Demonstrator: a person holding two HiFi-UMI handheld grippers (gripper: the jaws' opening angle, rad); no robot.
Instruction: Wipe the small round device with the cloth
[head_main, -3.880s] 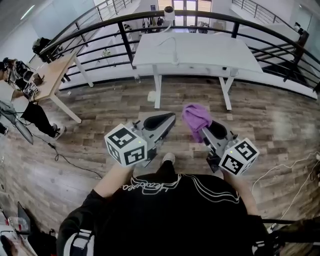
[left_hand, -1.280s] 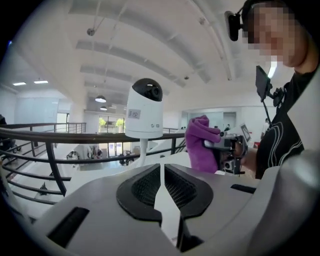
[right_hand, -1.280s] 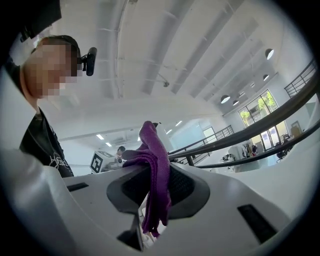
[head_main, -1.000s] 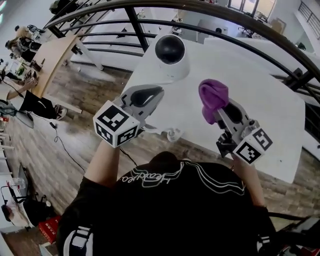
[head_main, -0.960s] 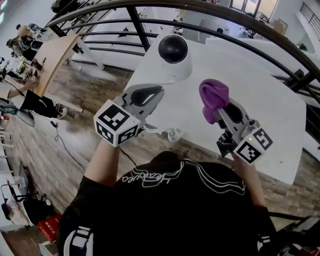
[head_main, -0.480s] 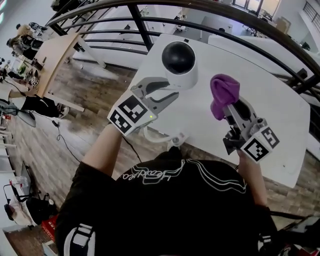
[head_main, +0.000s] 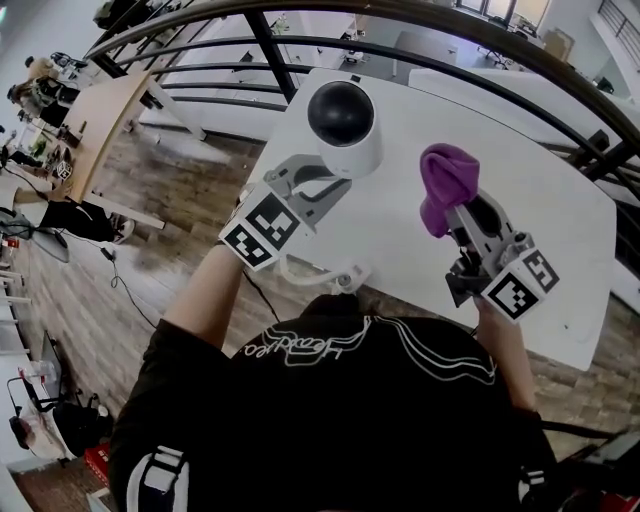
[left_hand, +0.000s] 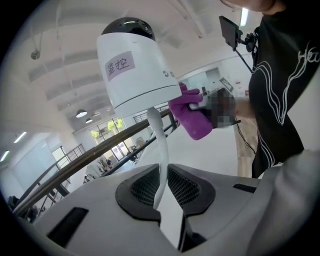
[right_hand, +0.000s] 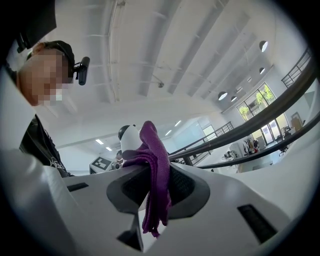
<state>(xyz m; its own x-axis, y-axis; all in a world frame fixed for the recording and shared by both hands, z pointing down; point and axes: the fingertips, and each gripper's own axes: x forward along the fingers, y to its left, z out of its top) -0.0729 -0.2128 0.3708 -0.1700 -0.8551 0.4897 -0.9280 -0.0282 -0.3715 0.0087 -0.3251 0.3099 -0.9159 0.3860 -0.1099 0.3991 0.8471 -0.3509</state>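
The small round device is white with a black dome, and it sits just beyond my left gripper over the white table. In the left gripper view the device rises above the jaws. Its white cable runs down between the pads of the left gripper, which are closing and pinch it. My right gripper is shut on the purple cloth, held up to the right of the device. In the right gripper view the cloth hangs through the right gripper, with the device behind it.
A loop of white cable hangs at the table's near edge. A black railing runs behind the table. A wooden desk with people by it stands on the lower floor at left.
The left gripper has turned and drawn in under the device, and its jaws have narrowed around the cable. The device sits slightly further left. The right gripper and cloth have barely moved.
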